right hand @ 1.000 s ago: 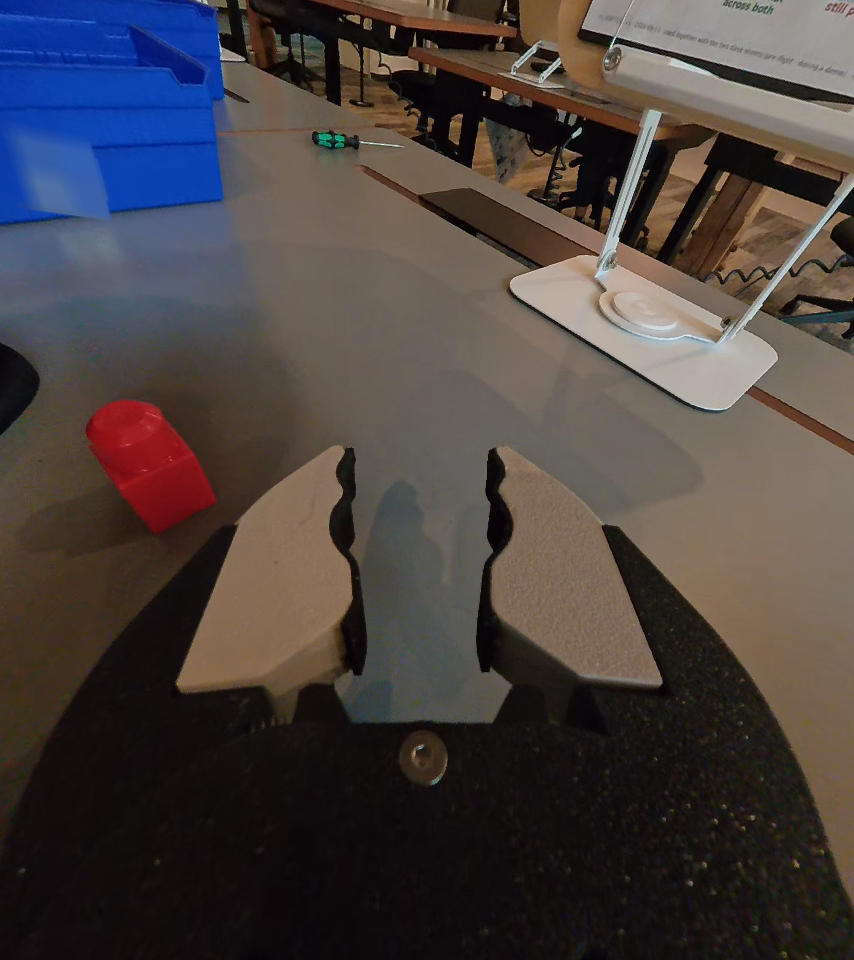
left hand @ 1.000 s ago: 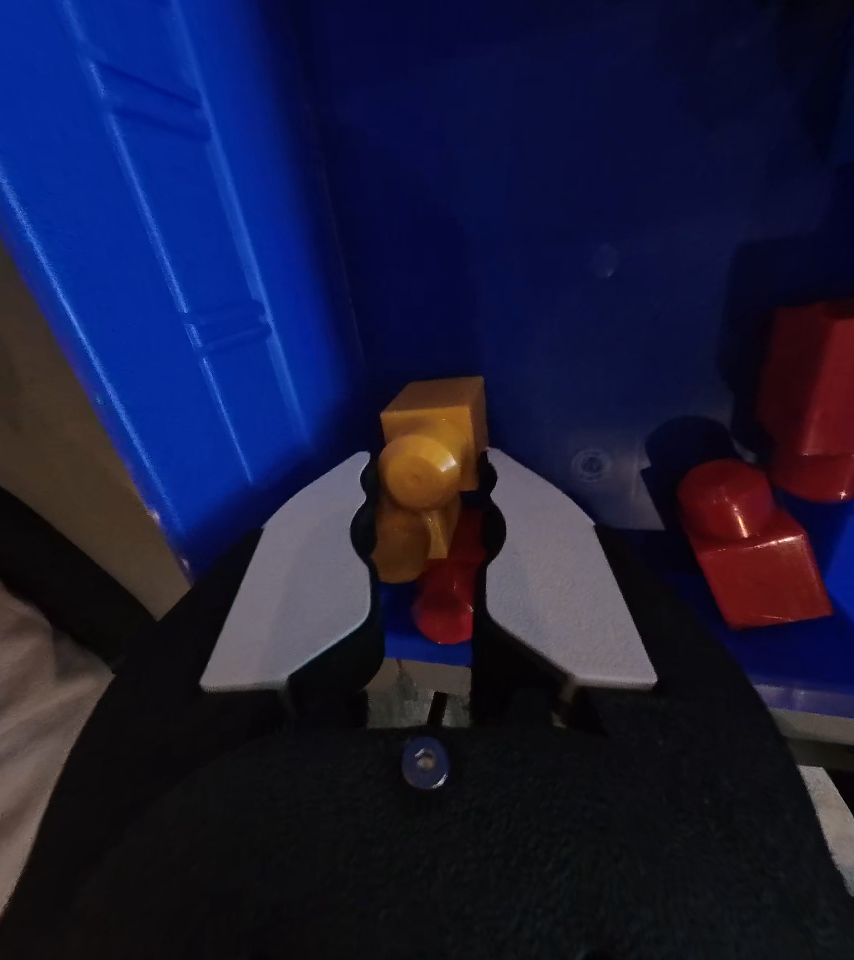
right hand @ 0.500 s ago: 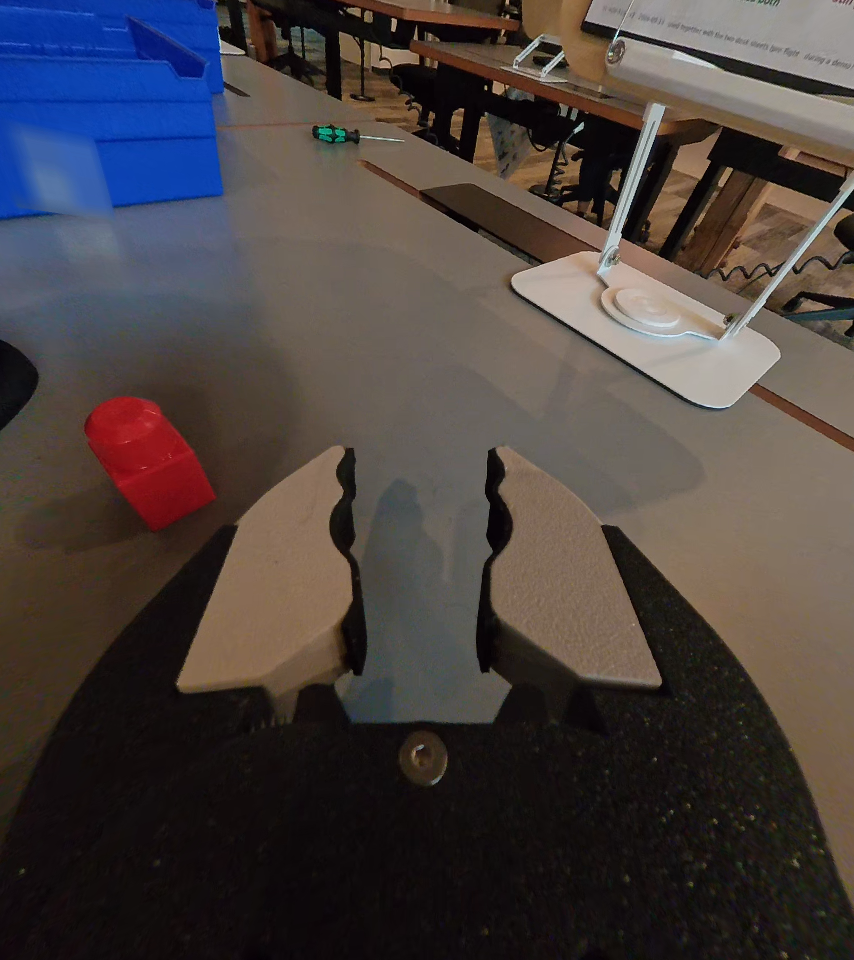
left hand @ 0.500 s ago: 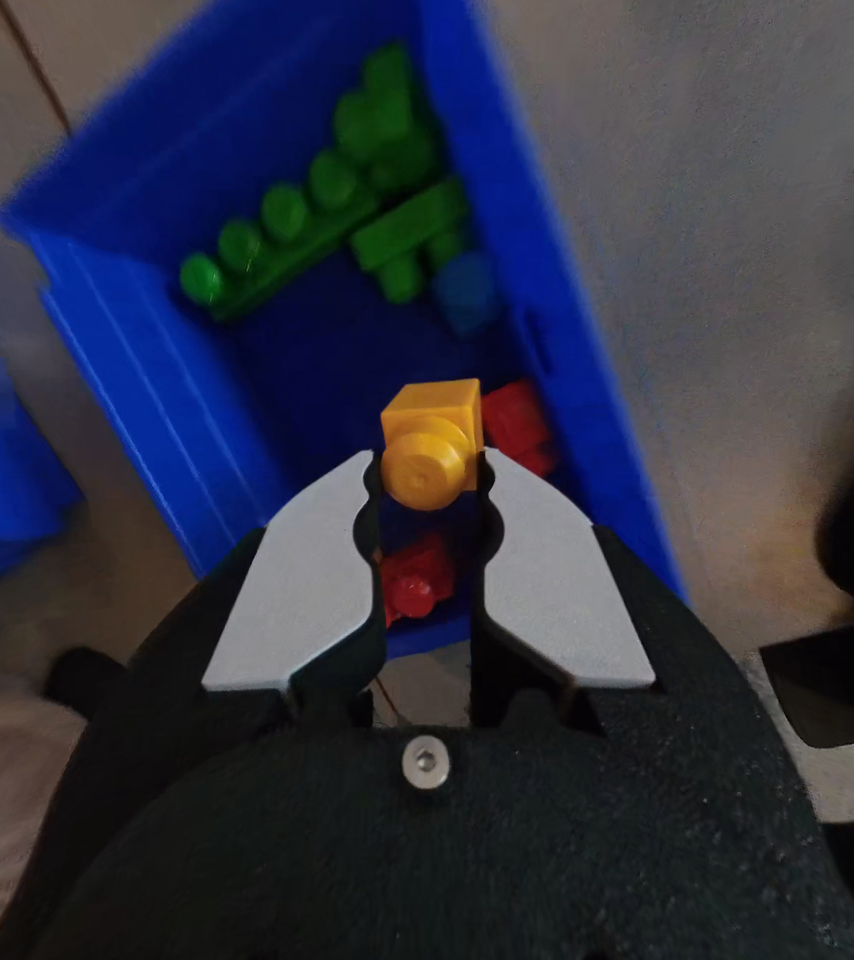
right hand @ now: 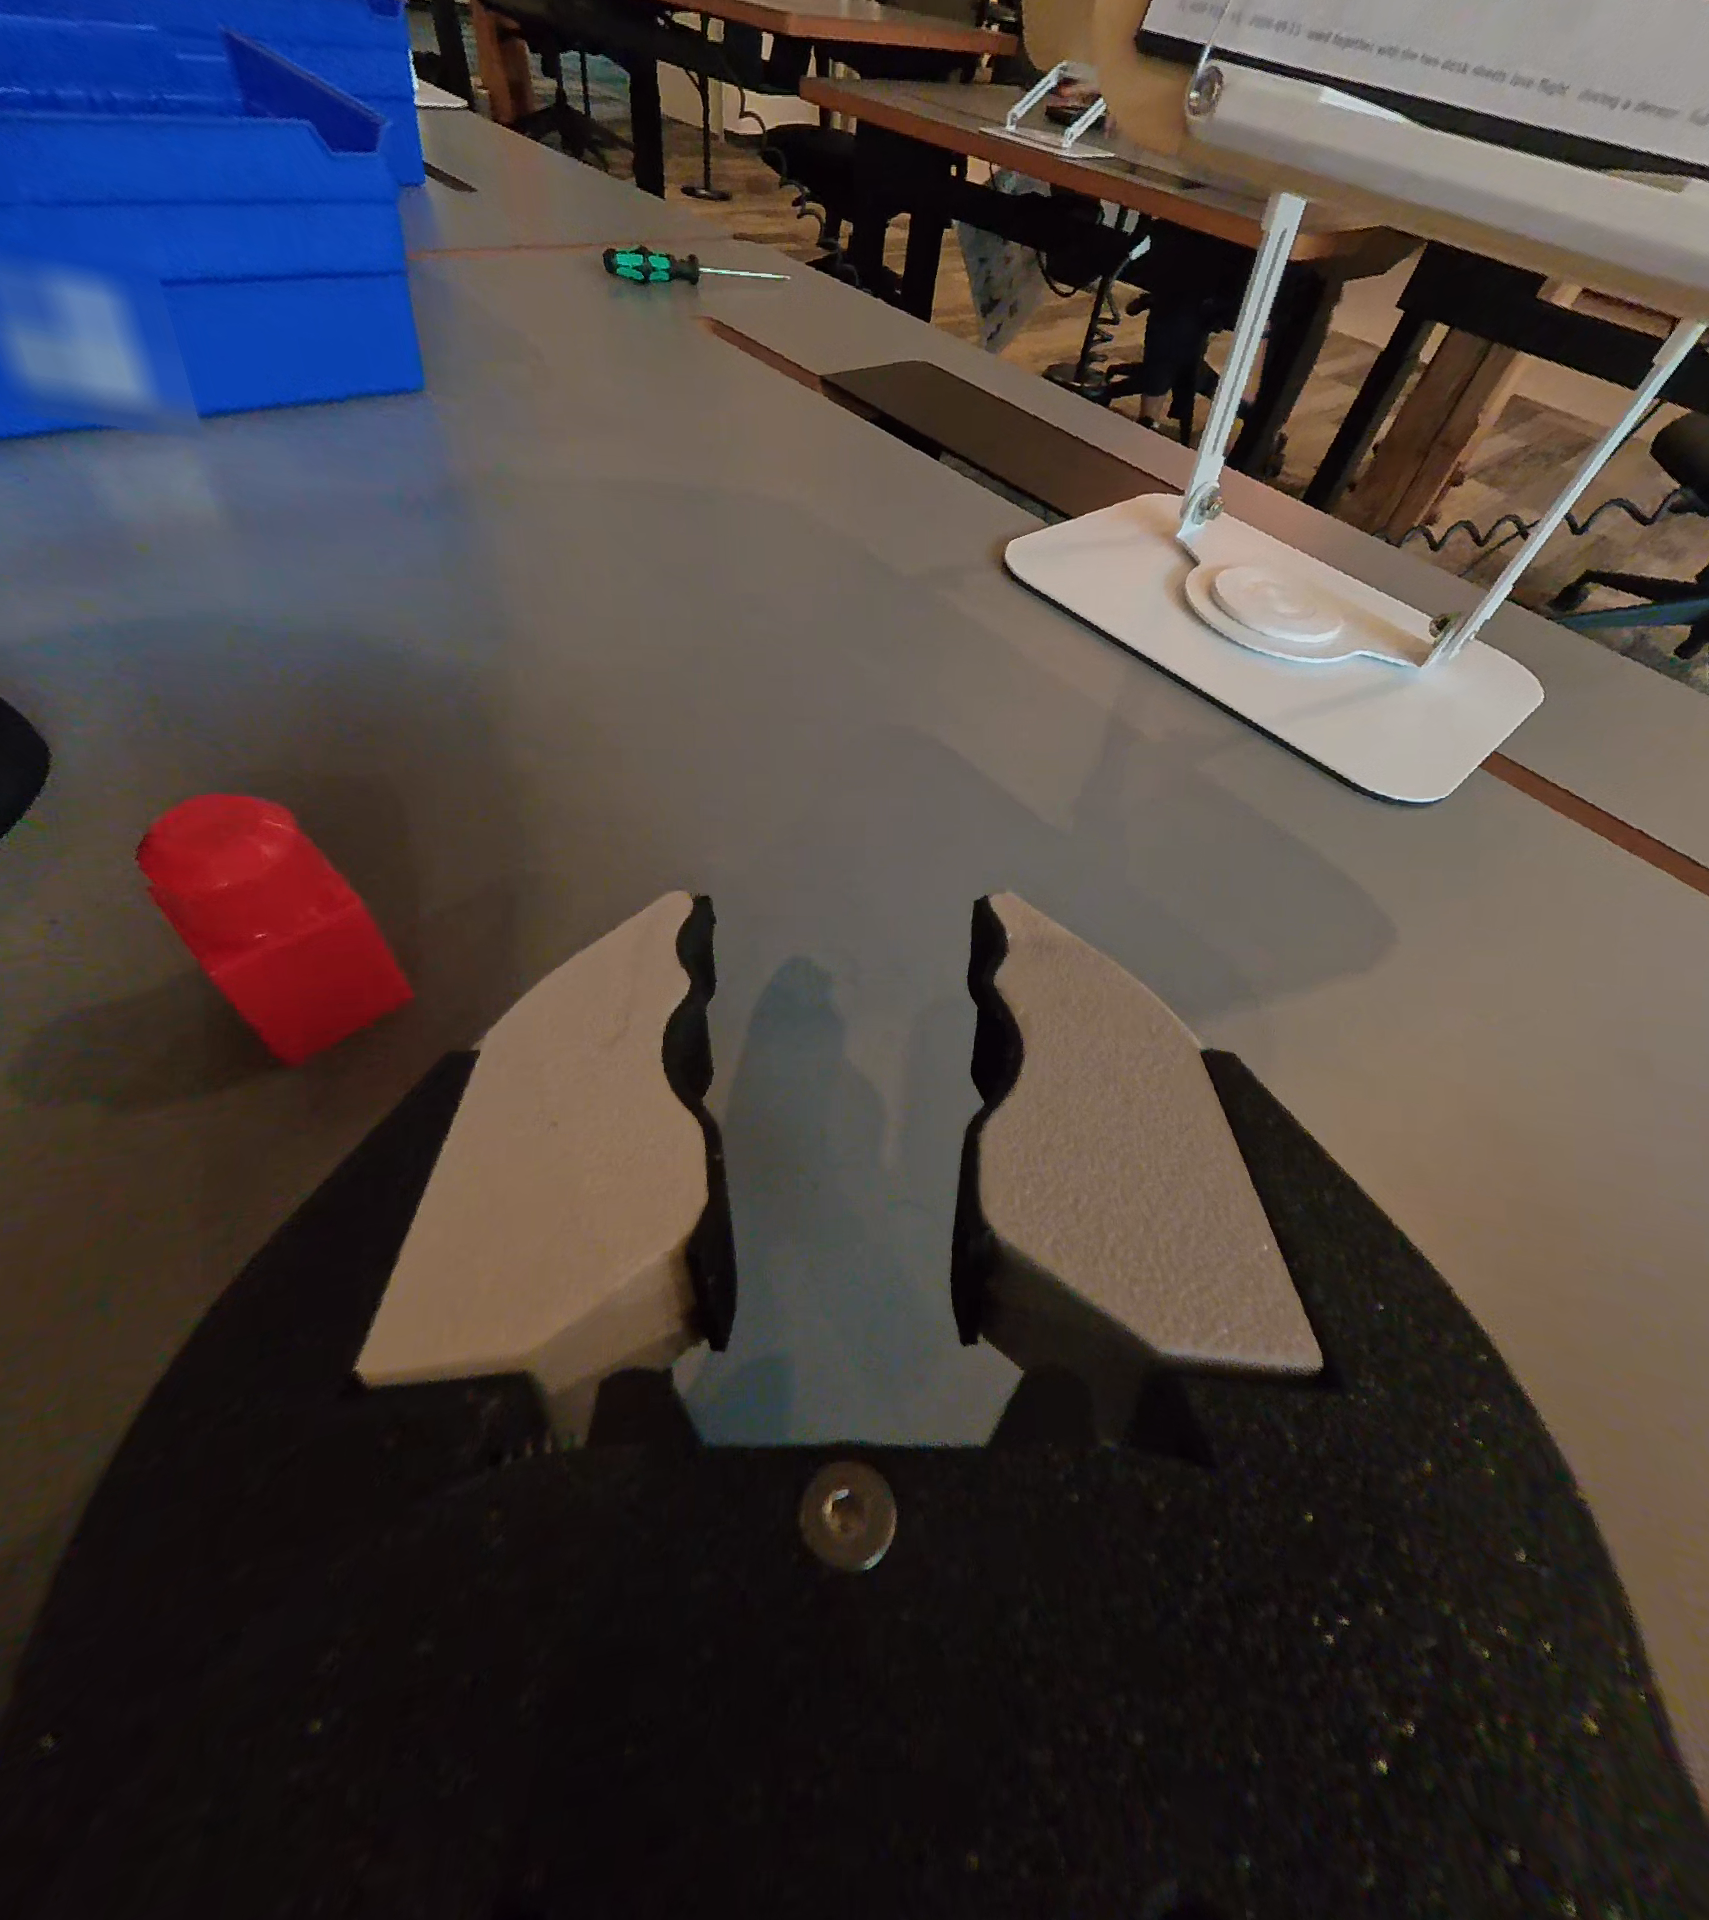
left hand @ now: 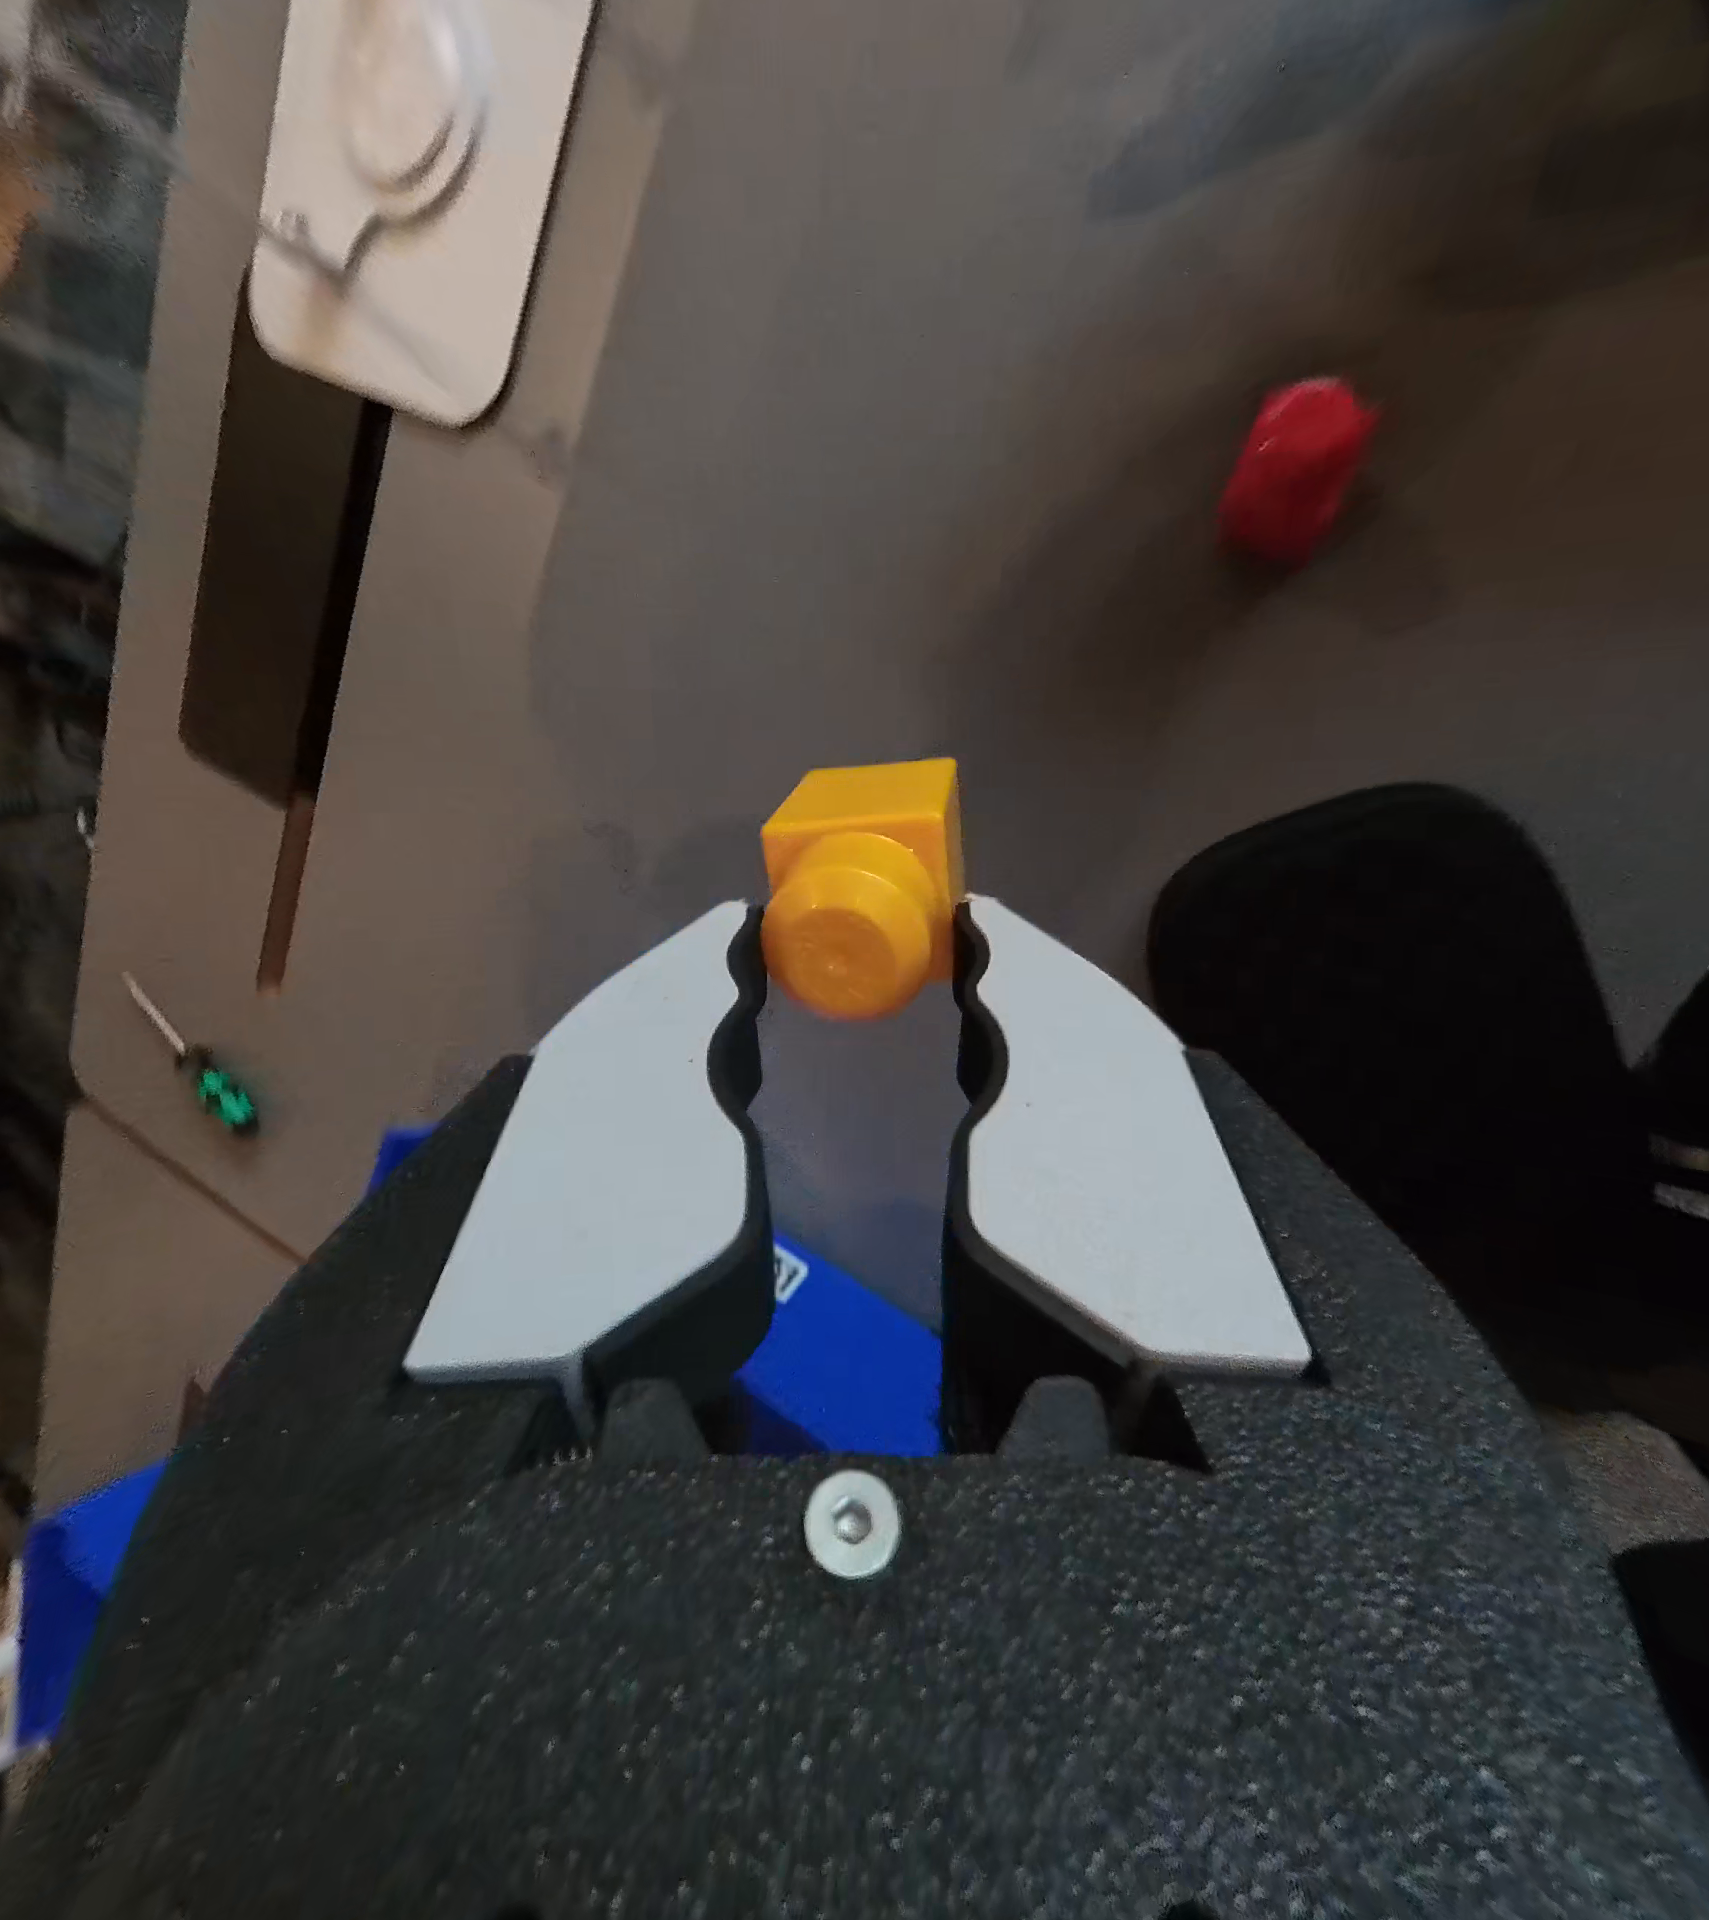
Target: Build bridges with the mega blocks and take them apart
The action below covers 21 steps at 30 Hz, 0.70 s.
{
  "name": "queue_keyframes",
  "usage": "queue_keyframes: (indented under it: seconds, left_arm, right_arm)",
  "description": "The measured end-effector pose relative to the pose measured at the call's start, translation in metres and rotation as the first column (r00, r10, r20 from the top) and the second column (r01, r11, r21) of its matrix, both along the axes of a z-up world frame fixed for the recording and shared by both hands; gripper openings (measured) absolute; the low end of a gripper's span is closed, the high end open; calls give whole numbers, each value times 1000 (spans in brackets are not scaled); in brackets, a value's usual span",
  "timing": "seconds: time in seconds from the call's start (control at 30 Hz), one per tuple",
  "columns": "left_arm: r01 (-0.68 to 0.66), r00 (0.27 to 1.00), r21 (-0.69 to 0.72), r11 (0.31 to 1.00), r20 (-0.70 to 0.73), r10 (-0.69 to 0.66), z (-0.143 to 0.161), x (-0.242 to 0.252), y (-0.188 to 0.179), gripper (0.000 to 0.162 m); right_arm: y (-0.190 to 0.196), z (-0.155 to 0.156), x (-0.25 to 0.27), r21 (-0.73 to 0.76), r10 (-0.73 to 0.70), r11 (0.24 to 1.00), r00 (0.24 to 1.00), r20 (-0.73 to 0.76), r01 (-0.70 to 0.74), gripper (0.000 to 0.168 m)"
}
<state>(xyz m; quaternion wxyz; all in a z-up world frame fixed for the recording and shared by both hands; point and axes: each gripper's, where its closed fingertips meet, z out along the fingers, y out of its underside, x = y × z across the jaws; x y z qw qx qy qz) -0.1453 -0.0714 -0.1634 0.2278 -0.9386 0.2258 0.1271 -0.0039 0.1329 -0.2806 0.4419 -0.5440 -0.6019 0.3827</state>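
- We saw a yellow-orange block [left hand: 865, 878], plain and unpatterned, between the pale grey fingers [left hand: 611, 1153] of the left claw [left hand: 855, 940].
- We noted that claw's body was speckled black, its inner pads black.
- We found a glossy red block [right hand: 268, 930] on the matte grey tabletop [right hand: 725, 644].
- We saw the right claw [right hand: 839, 945] in the same pale grey and black.
- We counted blue bins [right hand: 143, 208], one bearing a white label.
- We spotted a screwdriver [right hand: 658, 265] with a green-and-black banded handle.
- We noted a white stand base [right hand: 1276, 644] and a black inlay panel [right hand: 975, 426] edged in brown.
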Motion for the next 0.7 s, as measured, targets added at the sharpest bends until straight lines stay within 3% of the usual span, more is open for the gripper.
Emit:
queue_keyframes:
  seconds: [0.43, 0.7]
  left_arm:
    - [305, 952, -105, 947, 6, -306, -51, 121, 77, 34]
    - [341, 936, -232, 911, -9, -352, -93, 155, 93, 34]
  right_arm:
    - [6, -4, 0, -7, -16, 1000, 1000, 15, 16, 47]
    - [9, -6, 0, -11, -26, 1000, 999, 19, 26, 47]
